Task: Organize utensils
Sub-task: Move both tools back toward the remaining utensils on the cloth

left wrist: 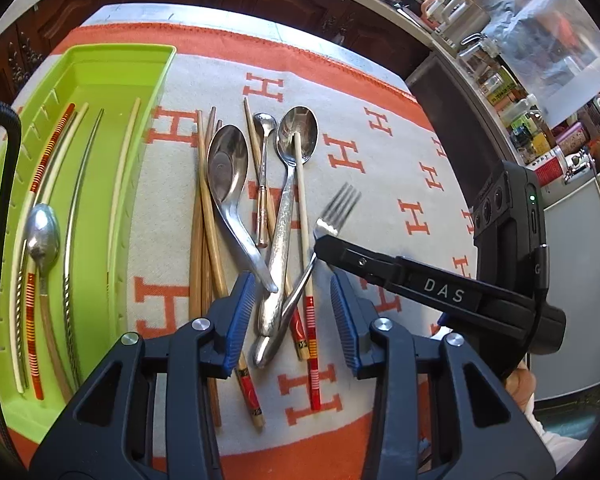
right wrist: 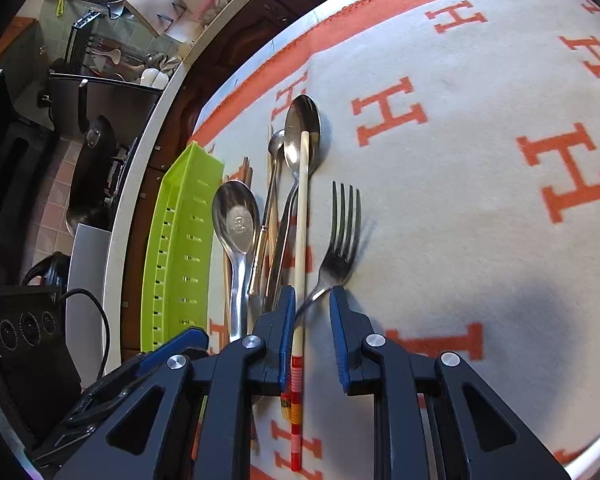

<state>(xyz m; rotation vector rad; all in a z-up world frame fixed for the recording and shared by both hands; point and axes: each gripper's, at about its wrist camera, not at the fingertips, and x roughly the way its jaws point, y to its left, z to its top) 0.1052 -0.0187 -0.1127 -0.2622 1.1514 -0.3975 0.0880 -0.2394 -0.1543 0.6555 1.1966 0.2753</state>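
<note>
While right tongs pinch fork | left tongs spread over piled spoons

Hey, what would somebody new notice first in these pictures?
Probably the heap of spoons, chopsticks and a fork on the orange-lettered cloth. Left of it, the lime-green tray already holds chopsticks and a spoon. The right gripper is at the fork's neck.
</note>
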